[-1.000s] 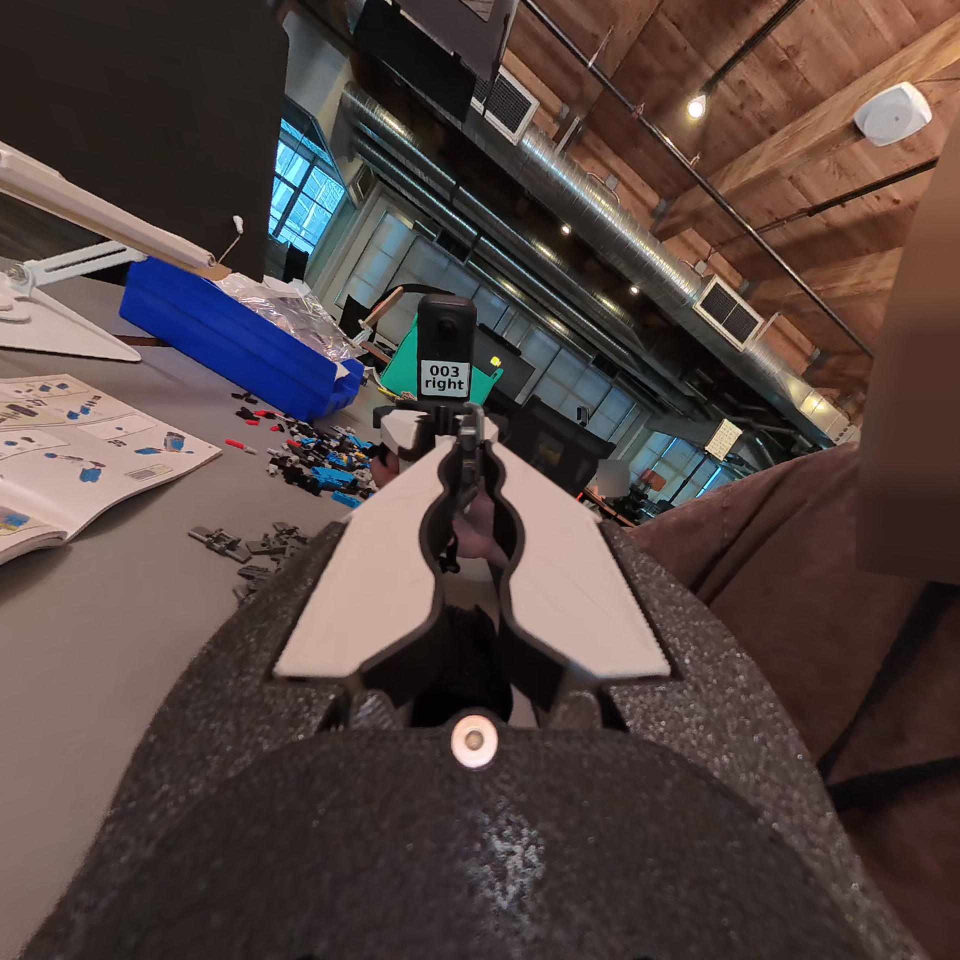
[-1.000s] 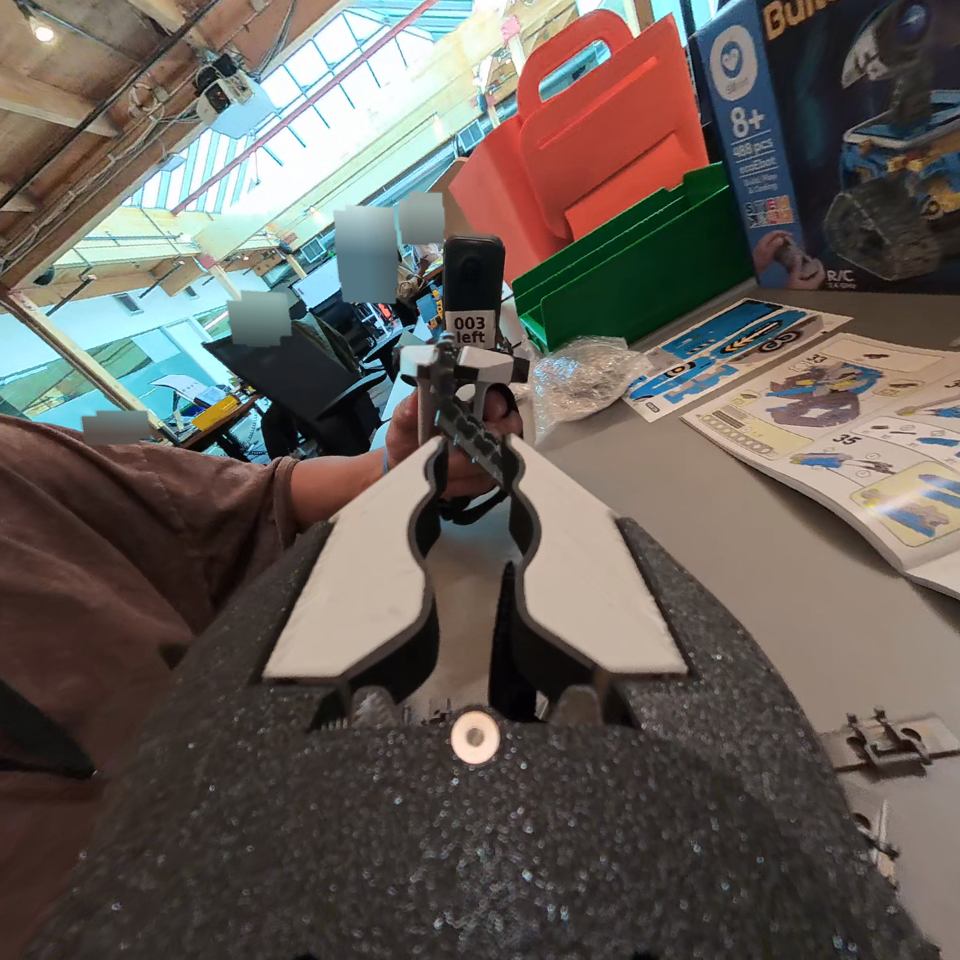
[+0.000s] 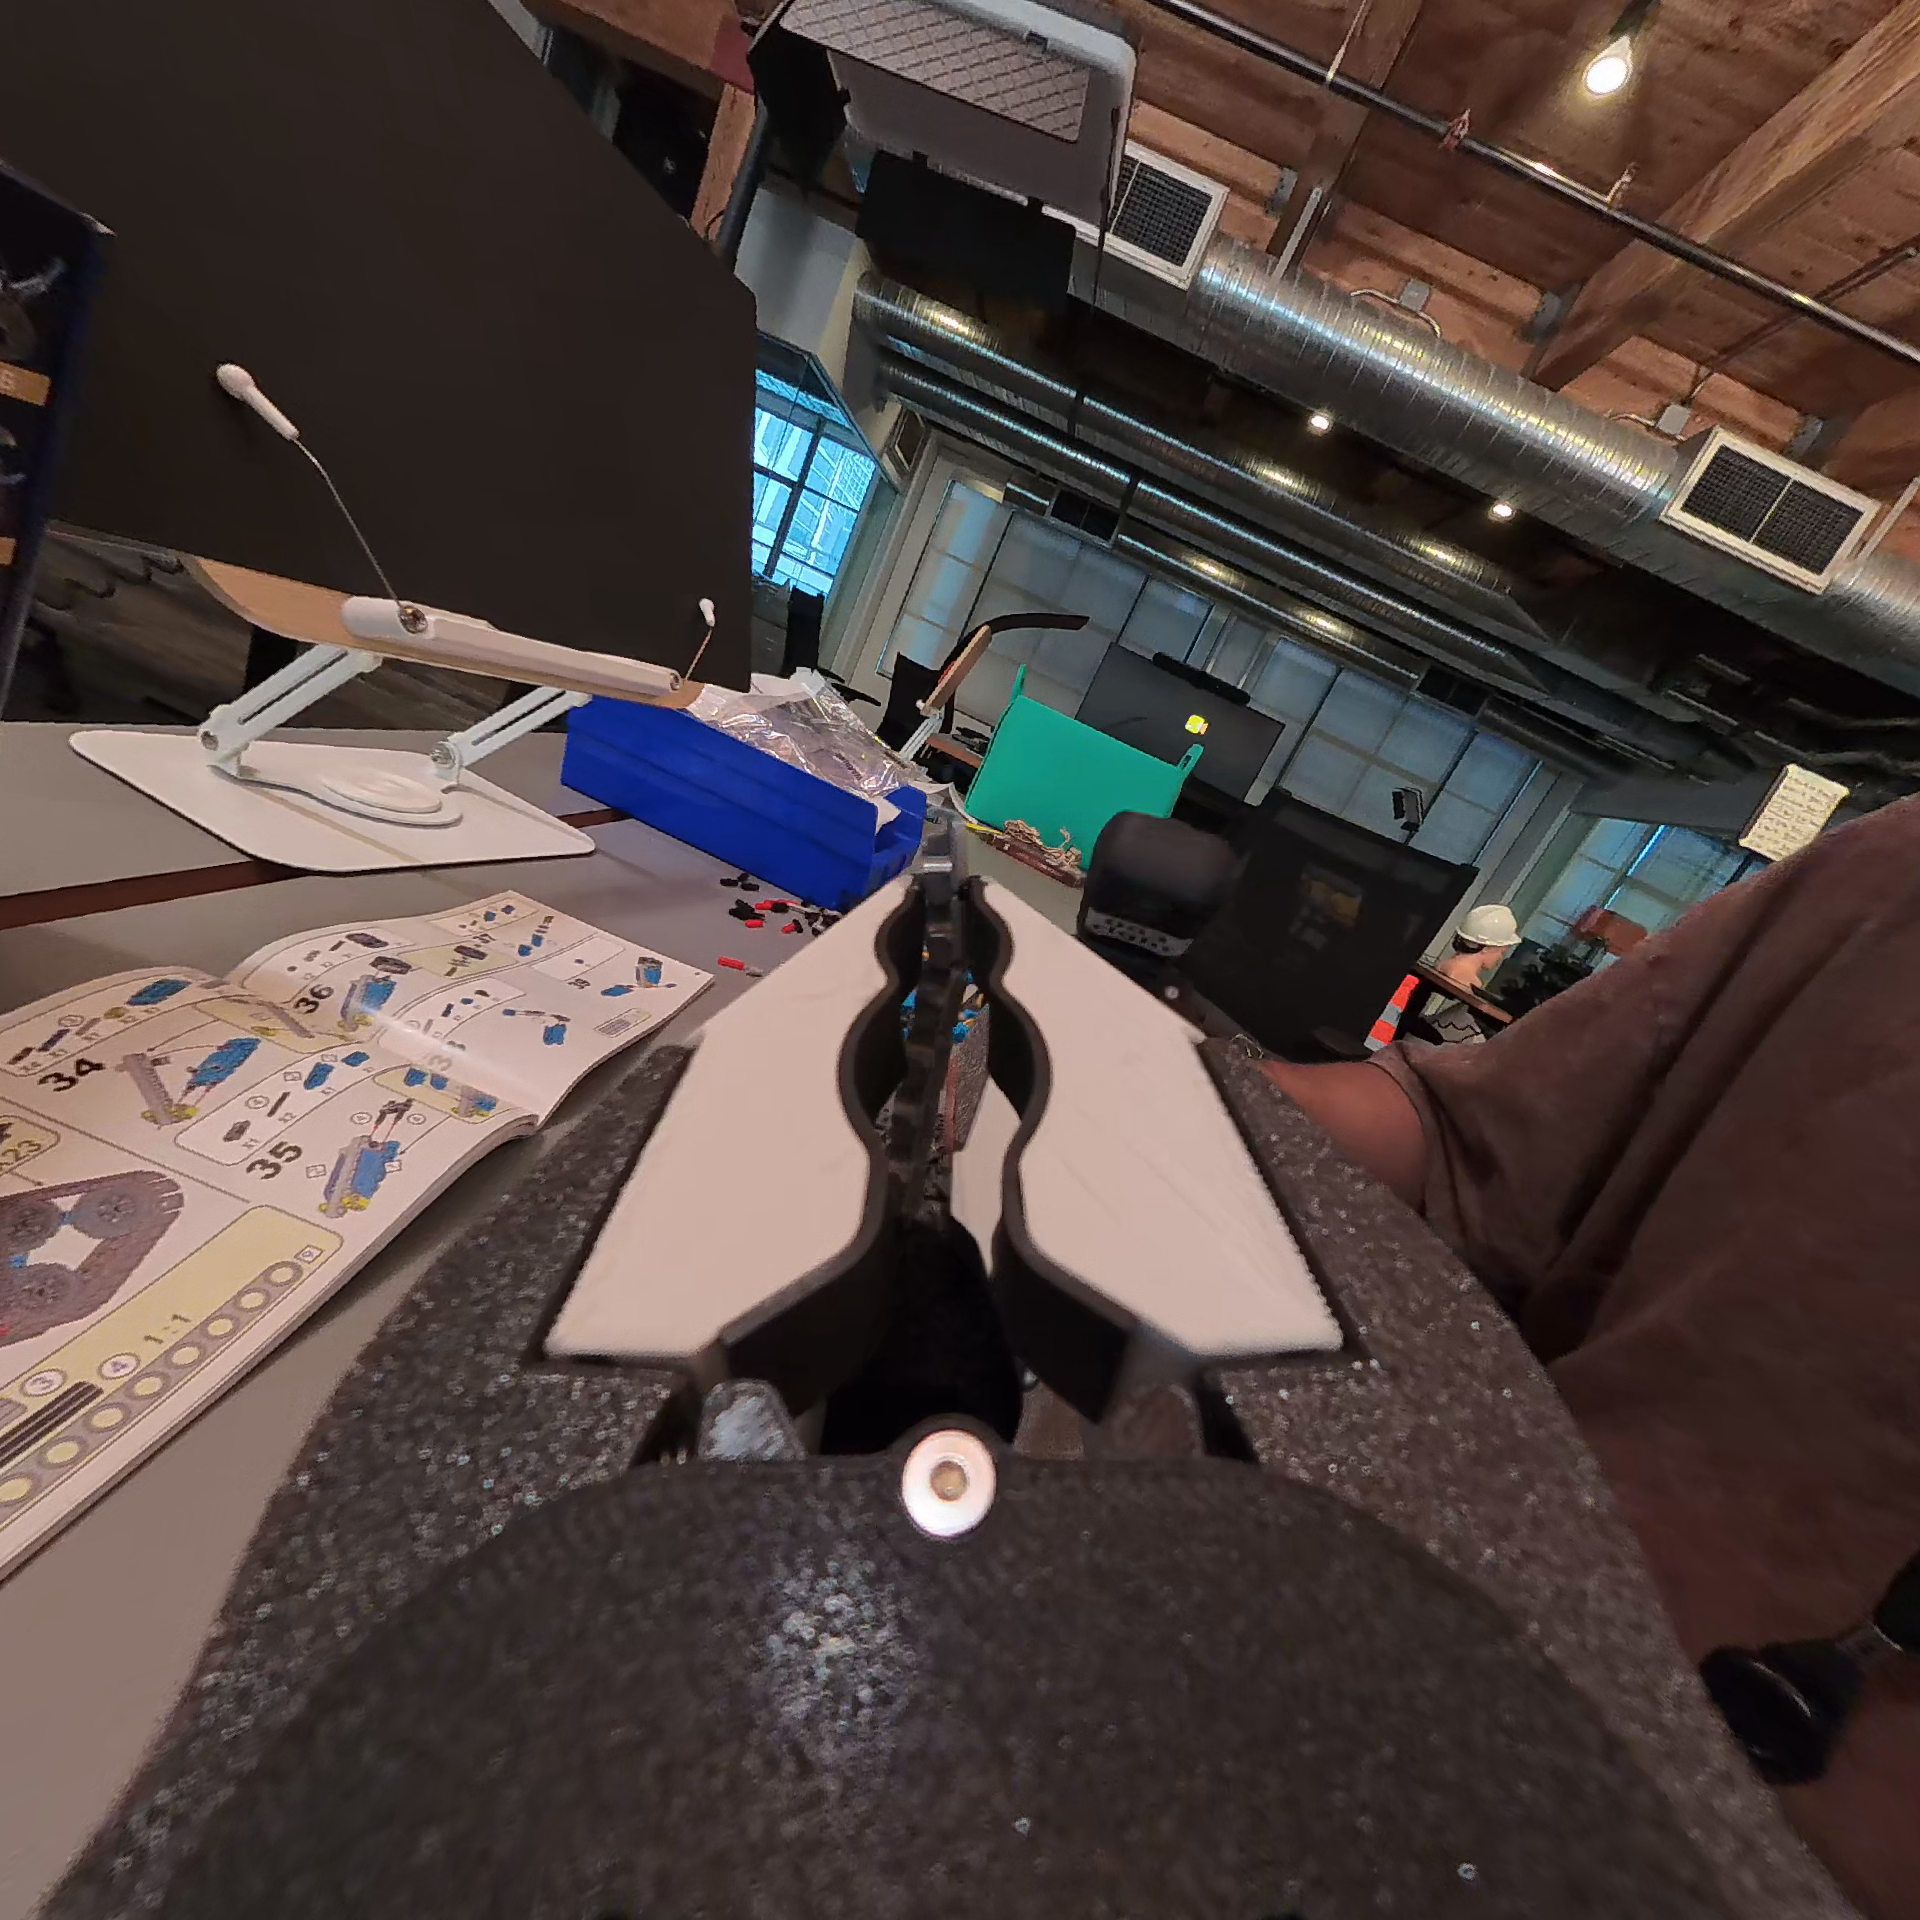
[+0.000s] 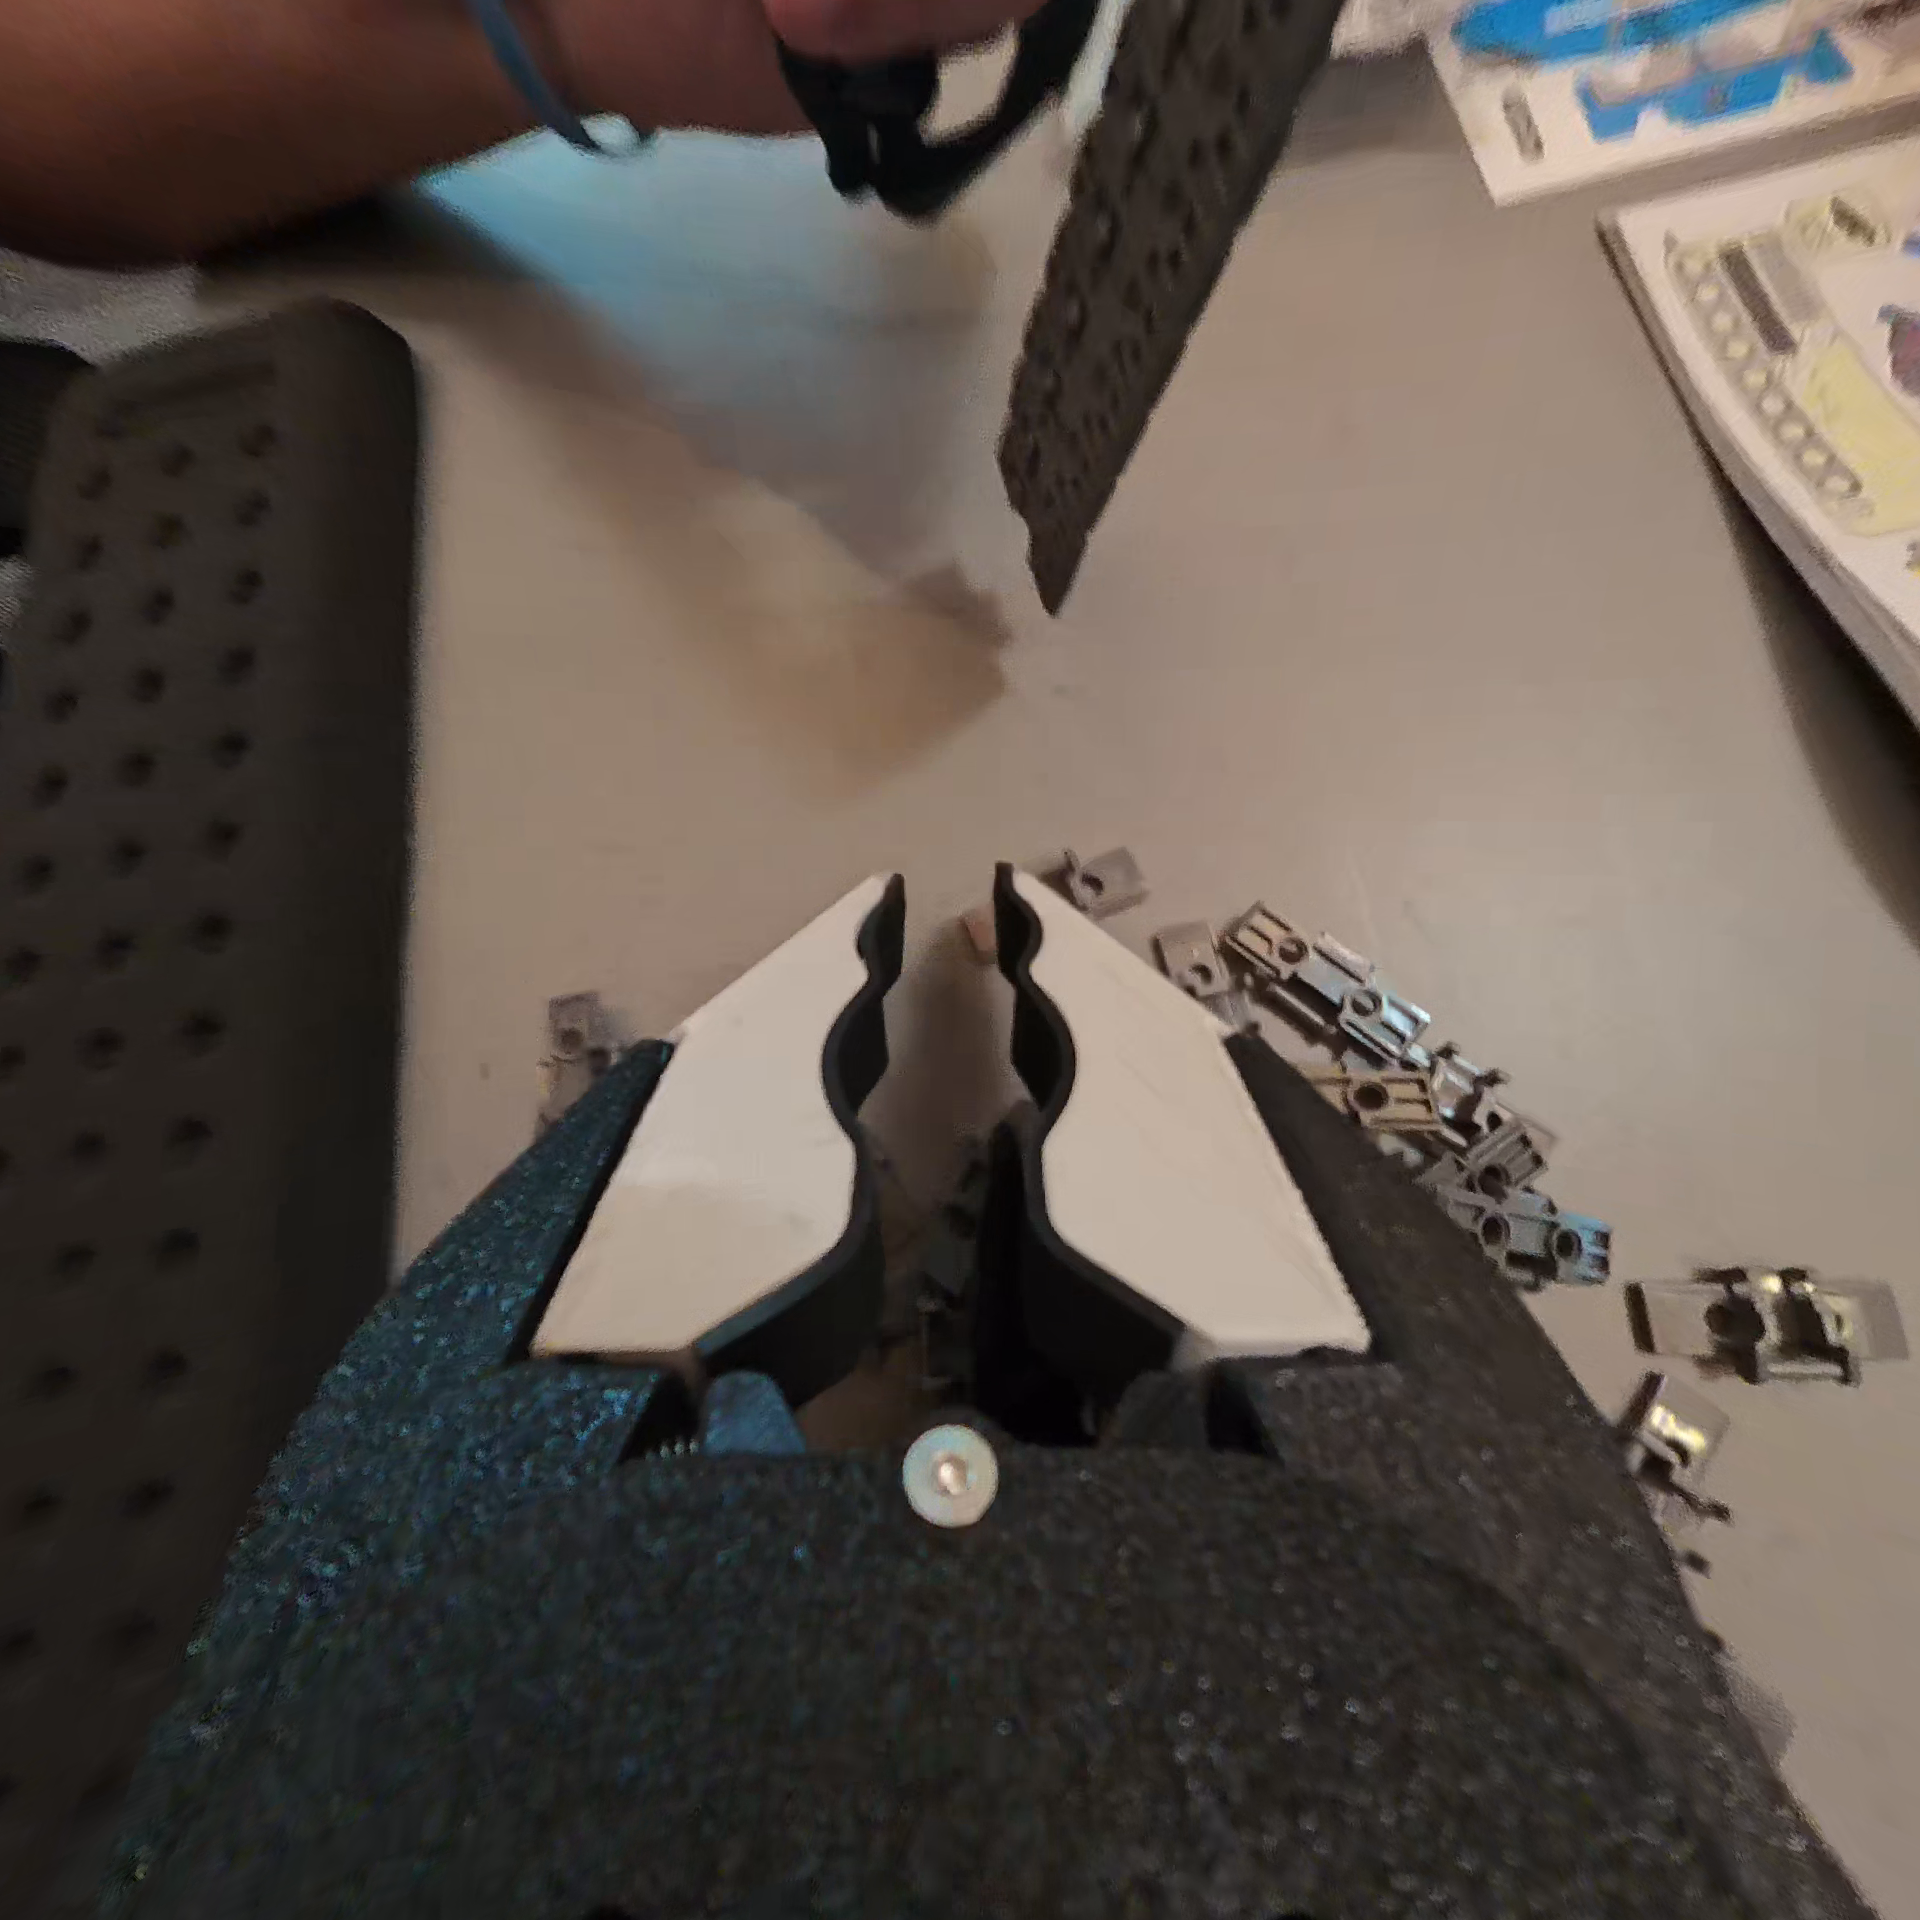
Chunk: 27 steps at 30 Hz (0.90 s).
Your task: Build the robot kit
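In the left wrist view, the left gripper (image 3: 943,894) is clamping a dark studded plate (image 3: 928,1023) edge-on between its fingers, above the grey table (image 3: 156,1621). The grip is lying along a thin edge, so a twist or knock could be levering the plate out. An open instruction booklet (image 3: 260,1101) is lying to the left, with a blue bin (image 3: 727,795) and small scattered bricks (image 3: 774,914) beyond. Most of the plate is hiding behind the fingers, and what it carries at its far tip is too small to tell.

In the right wrist view, the right gripper (image 4: 948,894) is hovering low over the table with its fingers apart and nothing between them. Grey track links (image 4: 1382,1049) are lying just beside its right finger; one tiny piece (image 4: 977,932) is sitting in the gap at the tips. Coming down carelessly could be scattering the loose links. The same plate (image 4: 1132,301) is hanging tilted above the table, its upper end cut off by the frame. Motion blur is smearing the plate and the links, and a perforated dark surface (image 4: 187,831) on the left is hard to identify.
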Available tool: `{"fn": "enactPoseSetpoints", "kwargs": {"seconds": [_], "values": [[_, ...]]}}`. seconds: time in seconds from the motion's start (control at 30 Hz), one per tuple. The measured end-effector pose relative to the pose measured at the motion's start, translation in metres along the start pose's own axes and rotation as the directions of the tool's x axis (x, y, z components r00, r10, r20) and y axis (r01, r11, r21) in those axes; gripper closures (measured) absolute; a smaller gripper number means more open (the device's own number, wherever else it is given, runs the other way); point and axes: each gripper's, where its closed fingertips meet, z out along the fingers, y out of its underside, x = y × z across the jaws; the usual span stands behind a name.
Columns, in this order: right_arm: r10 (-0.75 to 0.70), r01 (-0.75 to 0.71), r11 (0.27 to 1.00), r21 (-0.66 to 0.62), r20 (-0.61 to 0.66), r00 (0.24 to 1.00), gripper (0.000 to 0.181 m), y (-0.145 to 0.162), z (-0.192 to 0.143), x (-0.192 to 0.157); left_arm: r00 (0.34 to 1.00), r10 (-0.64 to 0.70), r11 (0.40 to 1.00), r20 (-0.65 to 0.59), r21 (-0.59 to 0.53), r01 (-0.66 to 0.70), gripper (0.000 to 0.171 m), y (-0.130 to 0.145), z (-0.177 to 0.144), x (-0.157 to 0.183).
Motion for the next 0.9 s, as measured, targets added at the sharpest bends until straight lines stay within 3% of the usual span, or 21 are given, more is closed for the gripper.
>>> {"fn": "enactPoseSetpoints", "kwargs": {"seconds": [0.1, 0.2, 0.33, 0.47, 0.57, 0.63, 0.77, 0.83, 0.9], "values": [[-0.032, 0.034, 0.998, 0.045, -0.031, 0.999, 0.162, -0.008, -0.009, 0.008, 1.0, 0.009, 1.0, 0.009, 0.005, -0.009, 0.164, -0.003, -0.002, -0.001], [-0.12, 0.119, 0.993, -0.019, -0.067, 0.991, 0.157, 0.003, -0.005, 0.021, 1.0, 0.018, 1.0, 0.016, 0.004, -0.018, 0.164, -0.005, -0.003, -0.002], [-0.221, 0.22, 0.973, -0.075, -0.008, 0.975, 0.161, 0.002, 0.004, 0.022, 0.999, 0.026, 1.0, 0.018, 0.002, -0.026, 0.164, -0.006, -0.004, -0.003], [-0.157, 0.164, 0.982, -0.097, 0.079, 0.984, 0.167, 0.009, 0.011, 0.018, 0.995, 0.081, 0.996, 0.065, -0.03, -0.079, 0.165, -0.001, -0.002, -0.008], [-0.119, 0.122, 0.985, -0.123, 0.039, 0.992, 0.17, 0.01, 0.01, 0.023, 0.965, 0.226, 0.971, 0.133, -0.109, -0.212, 0.165, 0.006, 0.001, -0.012], [-0.073, 0.074, 0.992, -0.105, 0.009, 0.997, 0.17, 0.004, 0.005, 0.027, 0.922, 0.354, 0.928, 0.16, -0.185, -0.324, 0.165, 0.013, 0.004, -0.013], [0.127, -0.135, 0.978, 0.158, 0.063, 0.99, 0.17, -0.047, -0.04, 0.028, 0.761, 0.623, 0.765, 0.182, -0.348, -0.542, 0.165, 0.027, 0.01, -0.013], [0.205, -0.231, 0.916, 0.327, 0.113, 0.972, 0.171, -0.079, -0.074, 0.03, 0.649, 0.742, 0.648, 0.167, -0.426, -0.631, 0.164, 0.035, 0.013, -0.013], [0.258, -0.282, 0.878, 0.386, 0.115, 0.959, 0.171, -0.095, -0.094, 0.037, 0.507, 0.851, 0.5, 0.133, -0.498, -0.708, 0.165, 0.043, 0.018, -0.011]]}}
